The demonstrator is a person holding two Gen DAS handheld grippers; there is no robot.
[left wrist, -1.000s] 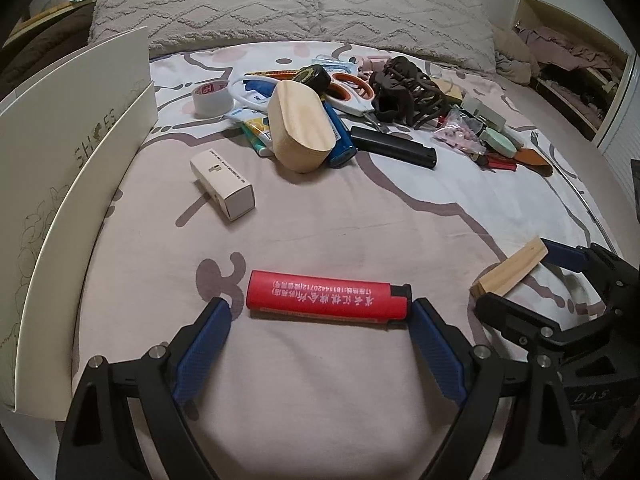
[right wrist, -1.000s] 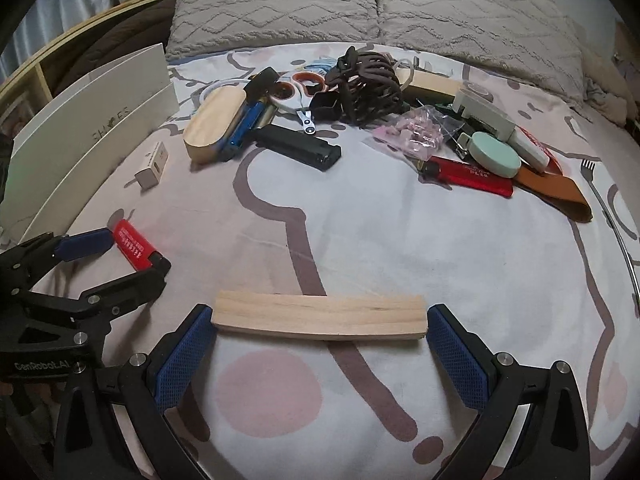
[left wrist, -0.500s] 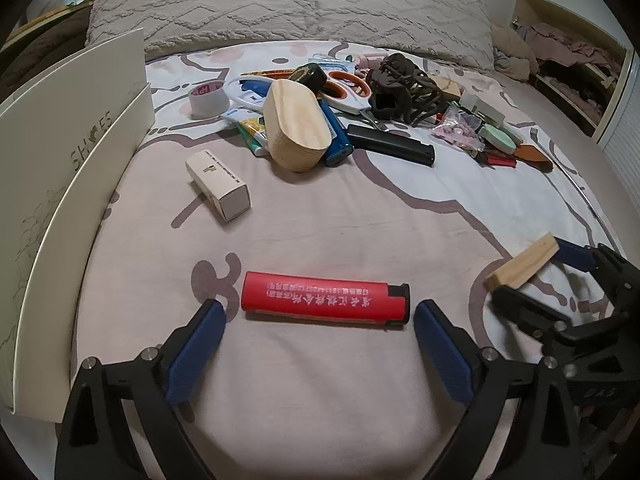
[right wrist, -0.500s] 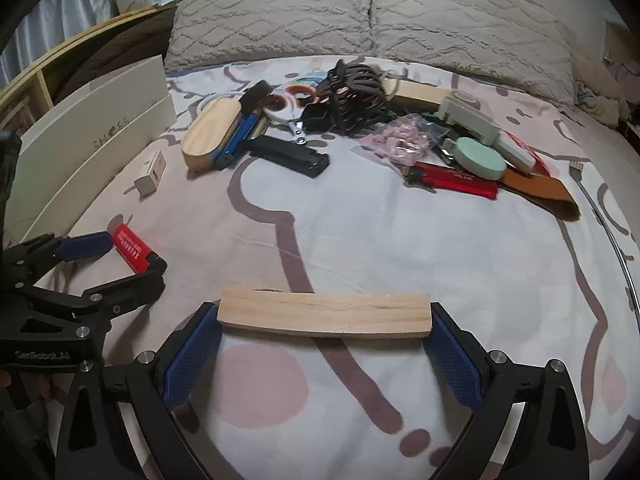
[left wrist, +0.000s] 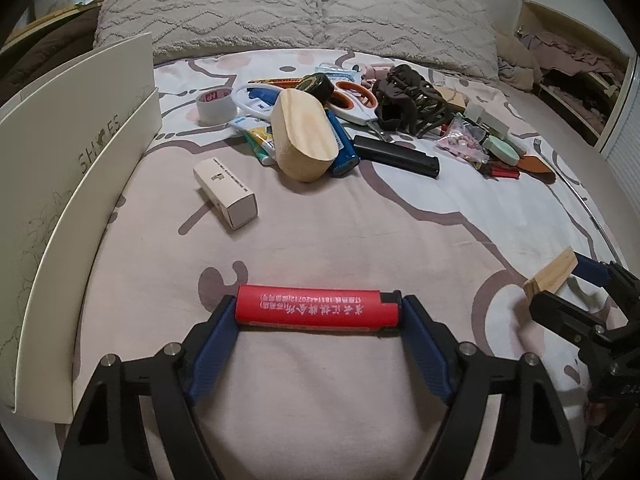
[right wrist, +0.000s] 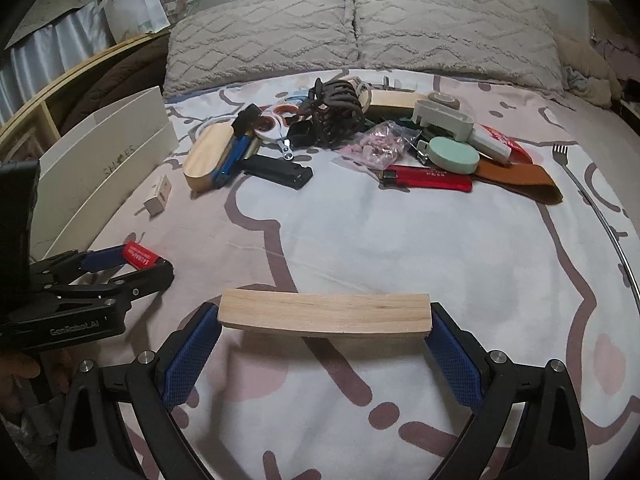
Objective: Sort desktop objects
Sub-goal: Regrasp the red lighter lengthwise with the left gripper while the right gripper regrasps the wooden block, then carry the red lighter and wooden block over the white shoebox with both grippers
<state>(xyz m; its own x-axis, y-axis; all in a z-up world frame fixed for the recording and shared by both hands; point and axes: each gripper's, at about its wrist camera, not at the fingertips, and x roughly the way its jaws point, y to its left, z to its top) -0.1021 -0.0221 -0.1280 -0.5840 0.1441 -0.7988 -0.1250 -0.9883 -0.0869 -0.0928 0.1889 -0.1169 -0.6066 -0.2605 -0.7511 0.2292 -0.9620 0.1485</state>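
**Both grippers clamped, one item each**

At far left a white shoe box [left wrist: 76,184] stands open on the patterned bedsheet [left wrist: 360,240]. Beside it lies a small white carton [left wrist: 225,192]. The left gripper [left wrist: 319,312] is closed end to end on a red lighter [left wrist: 316,311], blue pads touching both its ends, low over the sheet. Beyond, mid-bed, sits a clutter pile: tape roll [left wrist: 215,106], oval wooden box [left wrist: 304,140], scissors [left wrist: 356,100], black lighter [left wrist: 396,156], brown hair claw [right wrist: 340,114], second red lighter [right wrist: 428,178]. To the right, the right gripper [right wrist: 325,320] grips a wooden block [right wrist: 325,314] by its two ends, lifted just off the sheet.
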